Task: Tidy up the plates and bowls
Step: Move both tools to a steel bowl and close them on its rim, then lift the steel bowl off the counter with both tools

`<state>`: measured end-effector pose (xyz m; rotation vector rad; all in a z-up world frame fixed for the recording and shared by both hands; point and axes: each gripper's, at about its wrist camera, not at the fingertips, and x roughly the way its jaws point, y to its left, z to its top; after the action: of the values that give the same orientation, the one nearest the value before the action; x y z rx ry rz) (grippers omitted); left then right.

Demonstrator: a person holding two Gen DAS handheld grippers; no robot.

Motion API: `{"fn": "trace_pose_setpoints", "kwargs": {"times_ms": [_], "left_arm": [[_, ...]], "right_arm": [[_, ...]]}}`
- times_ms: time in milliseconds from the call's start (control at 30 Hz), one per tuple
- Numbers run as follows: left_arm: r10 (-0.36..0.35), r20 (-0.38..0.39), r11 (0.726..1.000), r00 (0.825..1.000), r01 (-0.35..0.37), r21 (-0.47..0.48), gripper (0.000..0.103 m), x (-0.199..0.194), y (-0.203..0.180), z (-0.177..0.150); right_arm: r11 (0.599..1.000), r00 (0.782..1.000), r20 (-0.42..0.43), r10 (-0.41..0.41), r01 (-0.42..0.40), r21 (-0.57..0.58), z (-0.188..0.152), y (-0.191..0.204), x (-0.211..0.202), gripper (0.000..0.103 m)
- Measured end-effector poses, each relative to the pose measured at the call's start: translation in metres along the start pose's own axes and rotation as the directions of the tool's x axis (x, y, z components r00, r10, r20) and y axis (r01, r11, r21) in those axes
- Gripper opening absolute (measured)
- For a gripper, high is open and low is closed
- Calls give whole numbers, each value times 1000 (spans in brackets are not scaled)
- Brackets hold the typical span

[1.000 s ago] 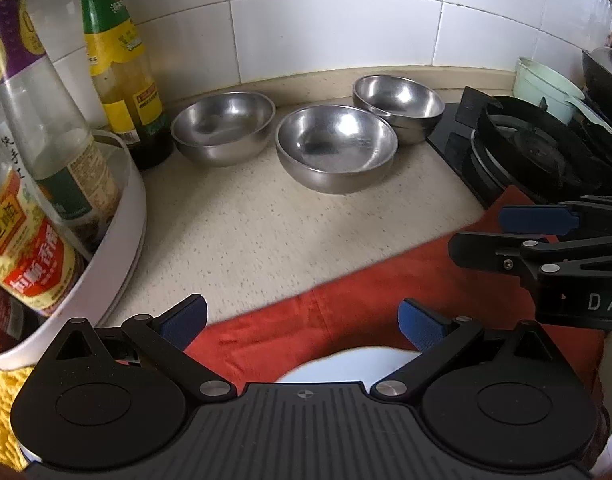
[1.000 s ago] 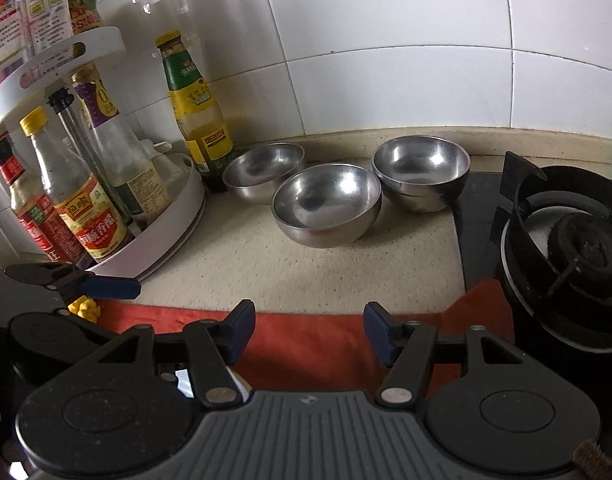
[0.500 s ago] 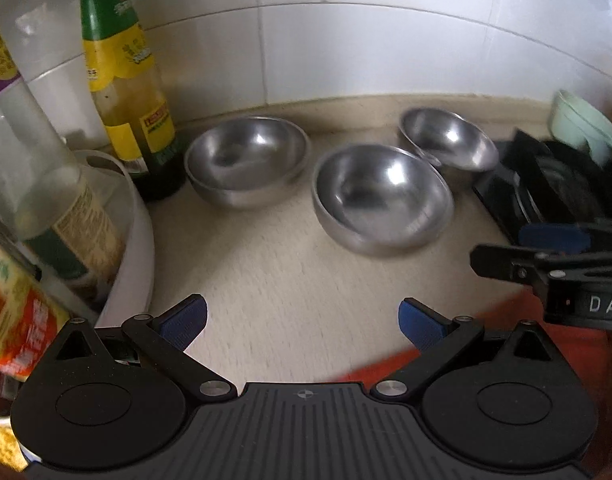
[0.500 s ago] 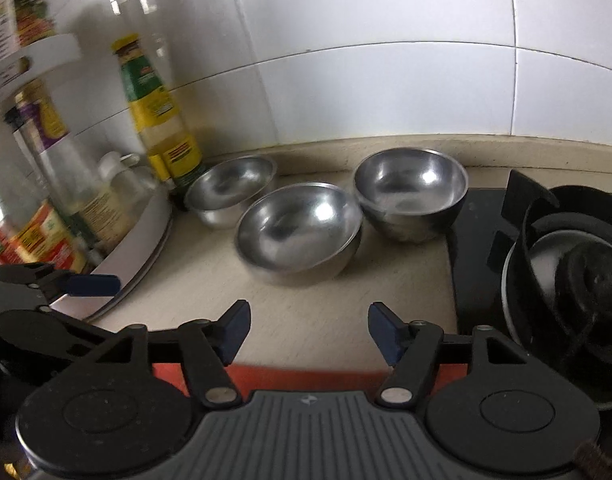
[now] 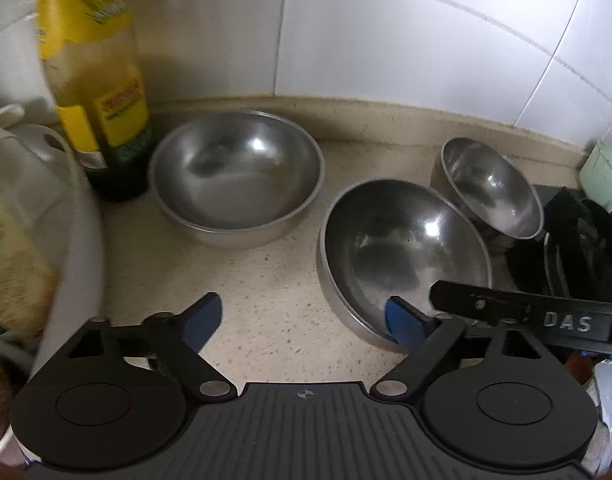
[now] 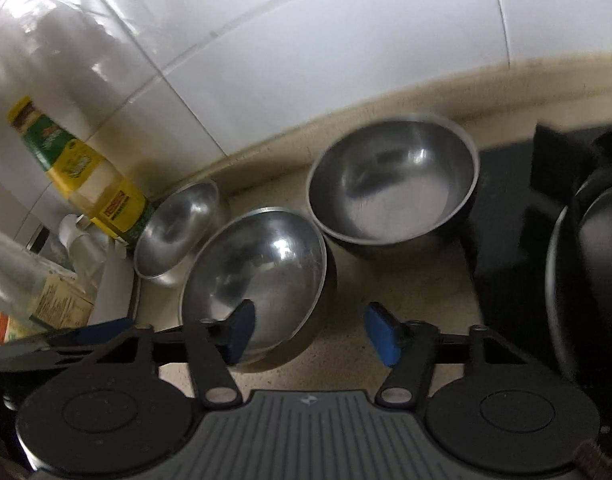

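Three steel bowls stand on the speckled counter: a left bowl (image 5: 235, 176), a middle bowl (image 5: 402, 248) and a right bowl (image 5: 490, 188). My left gripper (image 5: 306, 322) straddles the middle bowl's near rim, with its right pad (image 5: 402, 324) over the bowl's inside and its left pad on the counter side. Its jaws are closing and do not press on the rim. My right gripper (image 6: 310, 334) straddles the same middle bowl (image 6: 257, 276), left pad (image 6: 239, 332) inside and right pad outside. Its jaws are also closing, not touching the wall.
A tall yellow-labelled sauce bottle (image 5: 93, 80) and a white bottle rack (image 5: 81, 216) crowd the left. The black gas stove (image 6: 586, 260) borders the bowls on the right, with a pale green container (image 5: 602, 176) behind it. A tiled wall closes off the back.
Both grippers moved forward and down from the red cloth to the bowls. Each now has one finger over the middle bowl, and both pairs of jaws stand narrower.
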<state>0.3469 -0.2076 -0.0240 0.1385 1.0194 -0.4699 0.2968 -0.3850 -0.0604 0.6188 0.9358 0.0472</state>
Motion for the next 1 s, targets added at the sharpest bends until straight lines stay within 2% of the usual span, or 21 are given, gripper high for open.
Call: {"fn": "trace_pose_setpoints", "kwargs": {"times_ms": [100, 167, 267, 533, 700, 800, 1000], "left_arm": [[-23, -28, 1000, 999, 23, -4, 78, 12, -1, 2], [-57, -49, 998, 997, 57, 10, 63, 17, -4, 2], [-93, -60, 995, 994, 95, 34, 48, 15, -8, 0], [-132, -103, 984, 986, 143, 108, 54, -18, -18, -29], [-162, -94, 973, 982, 175, 154, 57, -44, -26, -50], [-160, -109, 973, 981, 175, 147, 58, -39, -28, -54], [-117, -112, 983, 987, 131, 128, 58, -32, -16, -54]], "right_arm": [[1000, 1000, -29, 6, -5, 28, 2, -5, 13, 37], [999, 999, -31, 19, -18, 28, 4, -6, 16, 34], [999, 997, -67, 48, -47, 19, 4, -2, 17, 26], [997, 990, -118, 81, -80, 21, -18, 0, -9, 26], [994, 986, -132, 105, -102, 26, -38, -2, -42, 26], [996, 986, -137, 92, -88, 31, -44, -5, -45, 26], [998, 995, -83, 54, -55, -14, -46, 1, -24, 26]]}}
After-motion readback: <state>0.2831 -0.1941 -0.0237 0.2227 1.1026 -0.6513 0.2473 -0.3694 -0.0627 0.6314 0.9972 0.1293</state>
